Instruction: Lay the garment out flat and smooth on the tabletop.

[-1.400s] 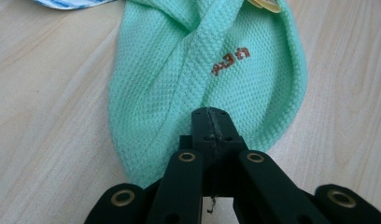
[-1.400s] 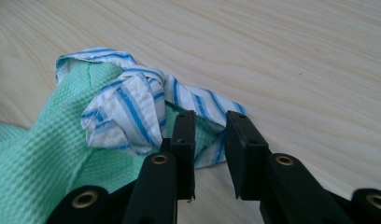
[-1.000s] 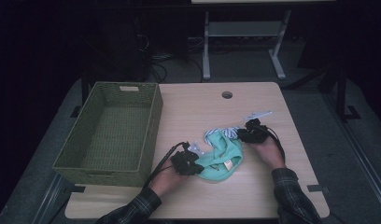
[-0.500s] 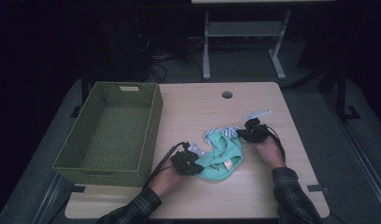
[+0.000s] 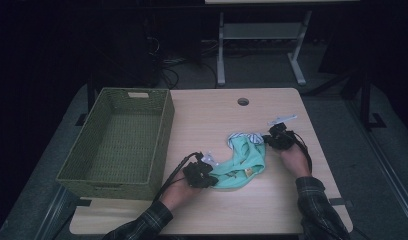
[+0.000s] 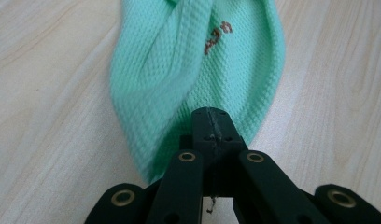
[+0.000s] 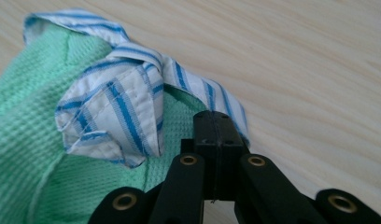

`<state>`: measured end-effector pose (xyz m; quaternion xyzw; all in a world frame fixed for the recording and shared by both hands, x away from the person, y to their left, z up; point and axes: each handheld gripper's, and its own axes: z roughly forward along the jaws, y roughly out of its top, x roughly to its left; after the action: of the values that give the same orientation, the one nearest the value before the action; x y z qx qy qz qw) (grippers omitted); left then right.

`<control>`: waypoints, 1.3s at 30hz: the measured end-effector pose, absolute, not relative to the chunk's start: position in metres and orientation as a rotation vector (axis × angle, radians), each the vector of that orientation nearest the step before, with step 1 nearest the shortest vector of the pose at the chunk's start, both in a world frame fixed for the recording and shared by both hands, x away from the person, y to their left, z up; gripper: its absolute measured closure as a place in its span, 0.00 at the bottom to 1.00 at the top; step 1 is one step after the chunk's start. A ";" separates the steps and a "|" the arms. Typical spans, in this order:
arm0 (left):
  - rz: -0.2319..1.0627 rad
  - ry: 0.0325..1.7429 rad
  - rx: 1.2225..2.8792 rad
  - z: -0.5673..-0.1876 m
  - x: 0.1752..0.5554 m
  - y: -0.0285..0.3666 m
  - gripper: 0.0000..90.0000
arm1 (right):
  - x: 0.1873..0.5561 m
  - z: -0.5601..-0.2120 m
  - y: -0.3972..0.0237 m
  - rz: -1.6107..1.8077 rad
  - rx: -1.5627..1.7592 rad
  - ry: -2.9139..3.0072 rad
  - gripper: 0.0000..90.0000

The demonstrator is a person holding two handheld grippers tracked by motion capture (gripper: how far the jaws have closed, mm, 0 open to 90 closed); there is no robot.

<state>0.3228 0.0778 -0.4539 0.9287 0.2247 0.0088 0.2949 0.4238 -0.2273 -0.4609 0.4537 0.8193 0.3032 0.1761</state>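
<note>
A green woven basket (image 5: 117,142) stands at the left of the wooden table (image 5: 272,210), with nothing visible inside it; just to its right, near the table's front edge, the left gripper (image 5: 206,176) has its jaws pressed together on the near end of a mint-green waffle-knit garment (image 5: 242,162), the fabric bunching out from between the closed tips in the left gripper view (image 6: 179,70); the garment lies rumpled across the middle of the table, apart from the basket, with a blue-and-white striped trim (image 7: 118,107) at its far end; there the right gripper (image 5: 270,140) is clamped too, its jaws having just drawn shut on the cloth beside that trim, the mint fabric (image 7: 25,140) spreading away from it in the right gripper view. By the look of it, both ends are now pinched and the work stands at its start; the garment is not yet lifted, spread, folded or carried to the basket, so nearly everything remains to be done.
</note>
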 end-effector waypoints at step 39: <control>-0.002 0.634 2.452 -0.454 0.323 0.076 1.00 | 0.423 -0.447 -0.146 1.047 1.132 2.491 0.81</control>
<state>0.3233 0.0763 -0.4543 0.9236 0.2387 -0.0006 0.2999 0.4230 -0.1460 -0.4465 0.3842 0.8455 0.3555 0.1057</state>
